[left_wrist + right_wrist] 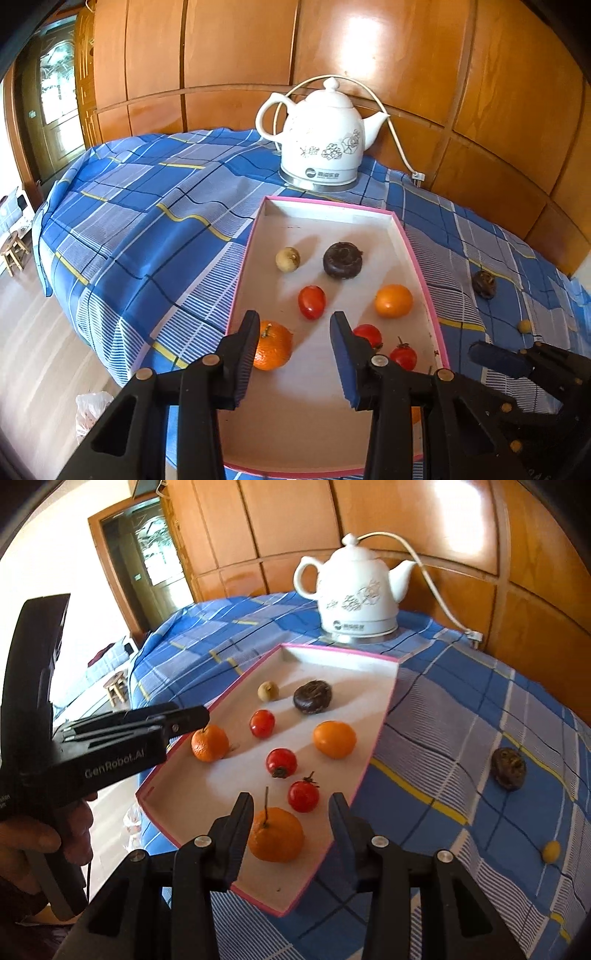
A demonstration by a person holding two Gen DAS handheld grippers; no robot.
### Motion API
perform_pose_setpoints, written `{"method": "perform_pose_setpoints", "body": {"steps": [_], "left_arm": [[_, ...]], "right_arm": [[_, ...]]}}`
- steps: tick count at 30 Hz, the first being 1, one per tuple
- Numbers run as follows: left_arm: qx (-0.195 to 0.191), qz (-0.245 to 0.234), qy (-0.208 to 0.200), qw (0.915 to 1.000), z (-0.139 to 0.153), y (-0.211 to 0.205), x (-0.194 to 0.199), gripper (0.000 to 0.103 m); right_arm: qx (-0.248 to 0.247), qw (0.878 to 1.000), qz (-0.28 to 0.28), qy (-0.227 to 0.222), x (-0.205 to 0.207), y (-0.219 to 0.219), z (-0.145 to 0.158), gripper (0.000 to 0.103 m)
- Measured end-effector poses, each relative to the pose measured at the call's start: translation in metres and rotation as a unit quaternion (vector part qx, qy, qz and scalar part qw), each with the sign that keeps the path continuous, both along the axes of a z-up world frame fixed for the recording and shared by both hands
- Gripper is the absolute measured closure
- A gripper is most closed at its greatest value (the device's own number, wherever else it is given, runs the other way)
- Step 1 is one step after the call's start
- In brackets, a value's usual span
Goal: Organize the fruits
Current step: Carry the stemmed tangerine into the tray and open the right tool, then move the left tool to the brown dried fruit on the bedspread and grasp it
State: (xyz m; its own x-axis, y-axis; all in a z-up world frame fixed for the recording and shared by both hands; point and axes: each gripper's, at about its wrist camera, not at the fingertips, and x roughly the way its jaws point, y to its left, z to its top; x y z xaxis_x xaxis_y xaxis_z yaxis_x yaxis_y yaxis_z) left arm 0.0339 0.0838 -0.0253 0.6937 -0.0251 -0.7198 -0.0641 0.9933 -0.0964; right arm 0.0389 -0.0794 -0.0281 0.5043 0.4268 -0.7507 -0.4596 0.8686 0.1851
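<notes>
Here, through the left wrist camera, my left tool point(295, 325) hovers over the near end of the pink-rimmed tray point(421, 258), its jaws apart and gripping nothing. One tangerine point(275, 347) lies just beside the left finger. Further in I see a red tomato point(312, 302), a smooth orange point(393, 301), a pale round fruit point(287, 259) and a dark flat-topped fruit point(342, 259). Two more tomatoes sit behind the right finger. The right tool point(498, 356) shows at the right edge, over the blue checked cloth point(147, 221). A white kettle point(325, 144) stands beyond the tray.

Through the right wrist camera, my right tool point(291, 801) is also released, holding nothing, with a stemmed tangerine point(276, 834) lying in the tray corner below the gap between the fingers. A tomato point(303, 796) sits just beyond it. Out on the cloth, well apart from the tray, rest a second dark fruit point(508, 768) and a small yellow fruit point(551, 851). The left tool is held in a hand point(44, 834) at the left.
</notes>
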Motion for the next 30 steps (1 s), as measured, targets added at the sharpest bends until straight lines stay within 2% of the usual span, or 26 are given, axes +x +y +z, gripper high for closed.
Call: {"method": "perform_pose_setpoints", "body": {"steps": [6,18,30], "left_arm": [[0.006,-0.014,-0.004,0.9999,0.003,-0.01,-0.002,0.063],[0.025,-0.046,-0.017,0.9985,0.01,-0.034,-0.003,0.063],[0.049,-0.094,-0.043,0.9935,0.025,-0.07,-0.002,0.063]], "right_arm": [[0.018,0.999,-0.03,-0.004,-0.003,-0.019,0.006,0.06],[0.009,0.994,-0.108,-0.03,-0.008,-0.06,0.013,0.06],[-0.005,0.979,-0.202,-0.032,-0.011,-0.119,0.011,0.06]]}}
